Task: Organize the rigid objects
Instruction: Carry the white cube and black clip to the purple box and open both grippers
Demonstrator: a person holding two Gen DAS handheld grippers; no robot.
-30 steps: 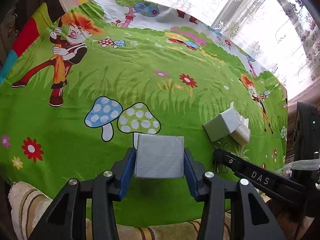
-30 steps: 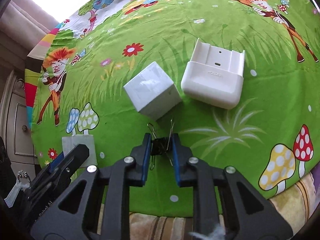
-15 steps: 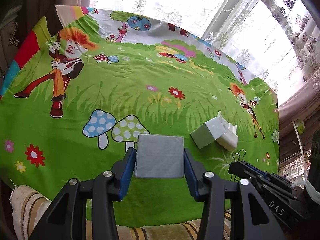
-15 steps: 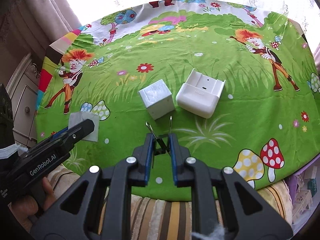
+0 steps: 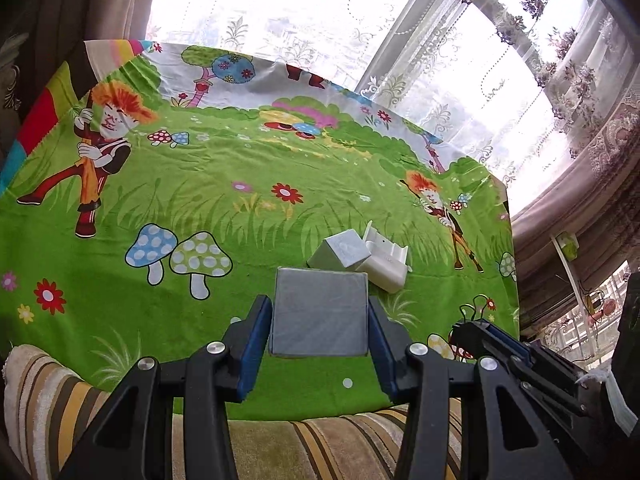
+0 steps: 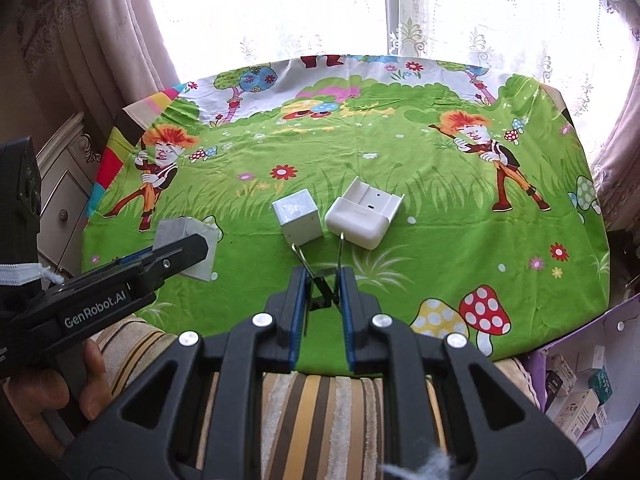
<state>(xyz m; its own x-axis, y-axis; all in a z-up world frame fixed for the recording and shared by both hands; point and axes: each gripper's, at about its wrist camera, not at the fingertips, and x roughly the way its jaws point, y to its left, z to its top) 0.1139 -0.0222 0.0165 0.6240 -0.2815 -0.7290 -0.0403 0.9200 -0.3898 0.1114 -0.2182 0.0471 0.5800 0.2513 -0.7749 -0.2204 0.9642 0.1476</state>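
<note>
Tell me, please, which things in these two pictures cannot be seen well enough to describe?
- Gray box, left wrist view: the left gripper clamps its sides and hides them; its underside cannot be seen.
- Binder clip, right wrist view: the right gripper covers most of its body.
- White holder, left wrist view: the white cube hides part of it.
- Small boxes, right wrist view: cut by the edge, print too small to read.

Two white boxes (image 6: 298,222) (image 5: 319,312), one holder (image 6: 363,216) (white), one binder clip (image 6: 322,286).

Bright lace-curtained window (image 6: 400,12)
</note>
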